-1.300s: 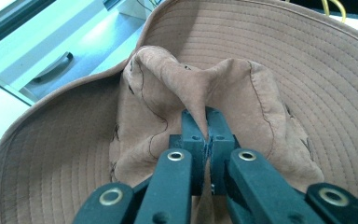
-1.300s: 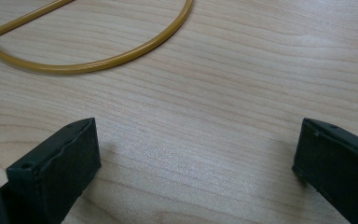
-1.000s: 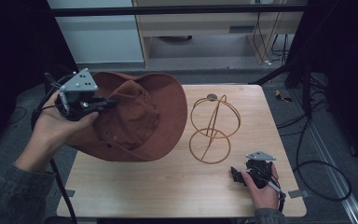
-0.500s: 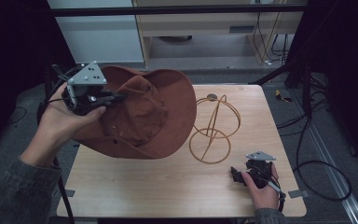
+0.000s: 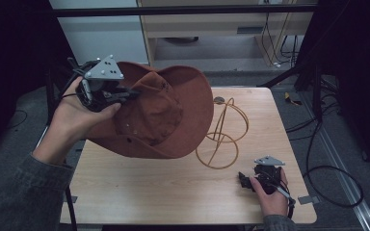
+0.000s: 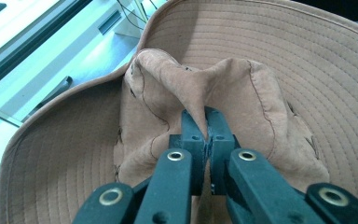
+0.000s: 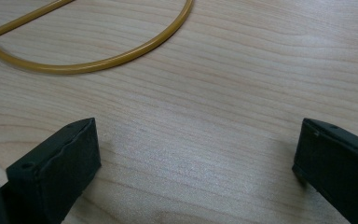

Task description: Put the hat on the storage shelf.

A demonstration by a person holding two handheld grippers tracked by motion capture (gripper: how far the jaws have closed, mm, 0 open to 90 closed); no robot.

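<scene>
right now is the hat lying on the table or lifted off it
Lifted. The left gripper is pinching a fold of the hat's crown, holding it tilted above the table beside the wire stand.

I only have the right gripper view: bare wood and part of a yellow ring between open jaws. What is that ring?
Observer: It is the base of a wire hat stand, upright on the table.
Operator: Where is the hat?
Observer: The brown hat hangs in the air left of the stand, off the table.
Operator: What holds it?
Observer: The left gripper, jaws shut on a fold of the crown.
</scene>
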